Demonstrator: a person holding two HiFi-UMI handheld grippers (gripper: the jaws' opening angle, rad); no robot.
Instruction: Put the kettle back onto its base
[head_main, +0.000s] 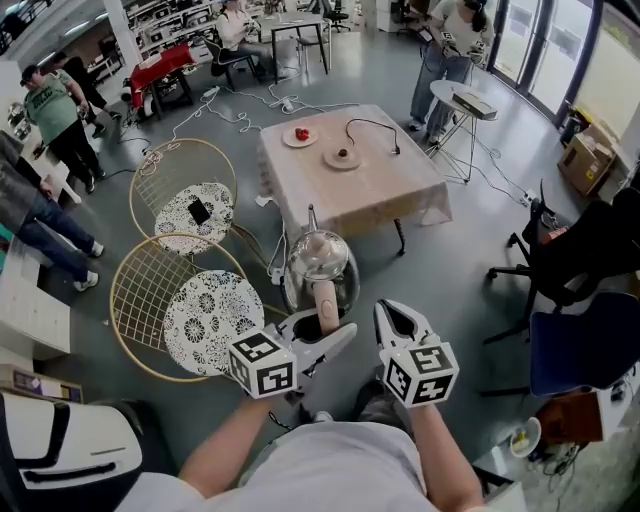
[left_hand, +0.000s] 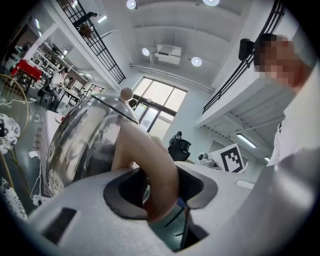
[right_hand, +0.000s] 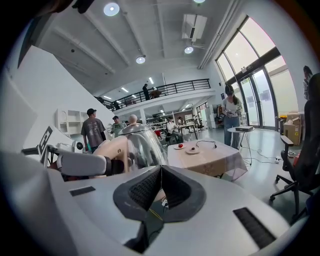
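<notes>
A steel kettle (head_main: 318, 262) with a beige handle (head_main: 326, 300) hangs in the air in front of me, short of the table. My left gripper (head_main: 325, 324) is shut on that handle (left_hand: 150, 165), its black pads on either side of it, with the kettle body (left_hand: 85, 135) just beyond. My right gripper (head_main: 392, 315) is beside it to the right, shut and empty, its pads (right_hand: 161, 187) meeting. The right gripper view also shows the kettle (right_hand: 142, 145). The round kettle base (head_main: 342, 157) with its black cord sits on the cloth-covered table (head_main: 380, 190), farther ahead.
A plate with a red object (head_main: 300, 135) lies near the base. Two round wicker chairs (head_main: 195, 215) (head_main: 210, 320) stand left of the kettle. Dark office chairs (head_main: 585, 345) are at the right. Cables cross the floor beyond the table, and several people stand around the room.
</notes>
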